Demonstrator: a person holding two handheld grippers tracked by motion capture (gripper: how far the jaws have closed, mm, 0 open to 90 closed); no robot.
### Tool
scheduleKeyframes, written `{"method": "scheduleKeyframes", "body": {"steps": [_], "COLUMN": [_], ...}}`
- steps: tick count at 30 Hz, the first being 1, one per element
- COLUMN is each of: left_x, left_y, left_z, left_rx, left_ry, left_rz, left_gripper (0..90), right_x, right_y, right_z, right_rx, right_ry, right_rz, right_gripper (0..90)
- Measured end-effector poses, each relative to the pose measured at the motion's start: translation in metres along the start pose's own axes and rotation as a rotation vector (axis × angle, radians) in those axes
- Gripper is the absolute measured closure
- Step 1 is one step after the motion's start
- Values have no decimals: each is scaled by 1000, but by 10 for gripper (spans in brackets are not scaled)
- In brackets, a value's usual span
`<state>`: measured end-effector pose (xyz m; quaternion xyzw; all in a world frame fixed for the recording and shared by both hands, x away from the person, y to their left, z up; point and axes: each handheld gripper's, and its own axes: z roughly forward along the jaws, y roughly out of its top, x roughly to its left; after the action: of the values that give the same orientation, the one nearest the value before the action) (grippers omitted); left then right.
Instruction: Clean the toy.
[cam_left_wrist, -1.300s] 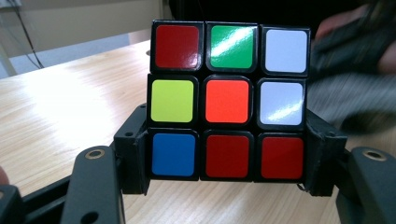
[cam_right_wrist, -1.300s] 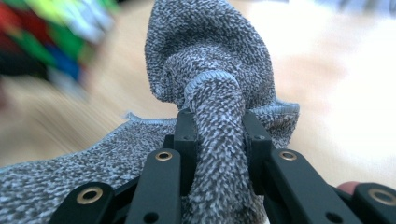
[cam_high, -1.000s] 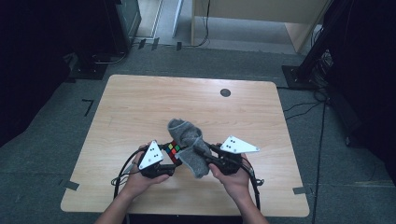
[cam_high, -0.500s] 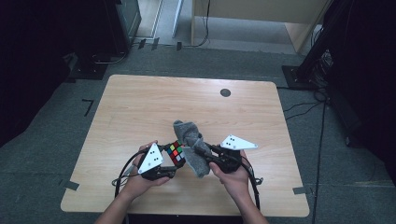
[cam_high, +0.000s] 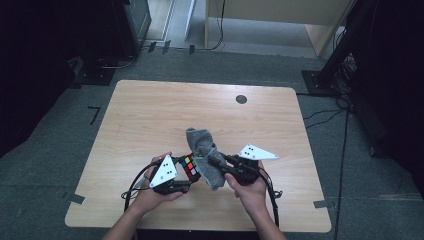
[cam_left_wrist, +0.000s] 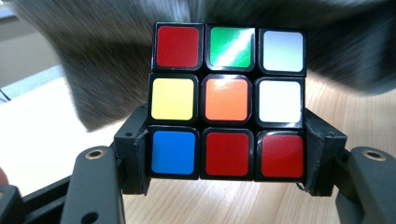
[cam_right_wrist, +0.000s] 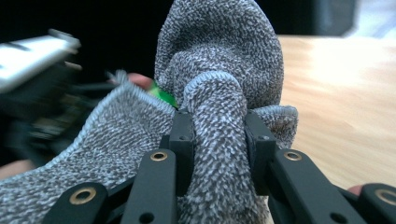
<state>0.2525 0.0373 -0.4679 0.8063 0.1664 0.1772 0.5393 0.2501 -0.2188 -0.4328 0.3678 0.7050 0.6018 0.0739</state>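
A pale wood-grain table with rounded corners (cam_high: 150, 115) stands on grey carpet, dark stands and cables around it, a small round black disc (cam_high: 241, 99) set near its far edge. At the near edge a person's two hands hold black hand-held grippers, each topped by a grey three-cornered plate. The left gripper (cam_left_wrist: 226, 154) is clamped on a glossy black-framed puzzle cube with coloured square stickers (cam_left_wrist: 227, 100), its jaws pressing the cube's bottom row from both sides; the facing side shows red, green, white, yellow, orange, white, blue, red, red. The right gripper (cam_right_wrist: 218, 140) is pinched tight on a bunched fold of a grey speckled knitted sock with a paler stitched hem (cam_right_wrist: 219, 70). In the high view the sock (cam_high: 205, 155) drapes limply between the two grippers, just beside the cube (cam_high: 190, 167), above the table's near middle
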Motion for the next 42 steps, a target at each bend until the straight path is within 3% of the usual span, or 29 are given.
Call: {"method": "scheduleKeyframes", "body": {"steps": [3, 9, 11, 14, 17, 21, 25, 28, 33, 38, 42], "left_x": [-6, -1, 1, 2, -5, -9, 0, 5, -5, -8, 0], "left_y": [2, 6, 5, 3, 3, 6, 5, 2, 4, 6, 5], "left_z": [4, -3, -3, 1, 7, 6, 2, 2, 8, 5, 4], "left_rx": [14, -18, -16, 16, 28, 18, 3, 6, 31, 14, 18], "left_ry": [-4, -1, 2, -18, -35, -40, -18, -19, -44, -53, -26], "left_rz": [11, -27, -38, -62, -57, -28, -73, -105, -64, -43, -94], "left_gripper": [341, 341, 341, 340, 340, 341, 340, 340, 340, 340, 340], "right_x": [11, -12, -10, 3, 8, -5, -13, -8, 5, -1, -6], "right_y": [3, -5, -5, -1, 2, -2, -7, -6, 0, -1, -6], "right_z": [3, 0, 0, 2, 2, 1, 1, 2, 2, 0, 2], "right_rx": [6, 22, 21, 26, 22, 21, 39, 42, 24, 17, 47], "right_ry": [-15, -100, -94, -60, -41, -81, -120, -103, -60, -88, -130], "right_rz": [-52, 43, 39, -5, -19, 17, 23, 9, -12, 5, -17], "right_gripper": [704, 704, 704, 704, 702, 702, 703, 703, 702, 702, 702]}}
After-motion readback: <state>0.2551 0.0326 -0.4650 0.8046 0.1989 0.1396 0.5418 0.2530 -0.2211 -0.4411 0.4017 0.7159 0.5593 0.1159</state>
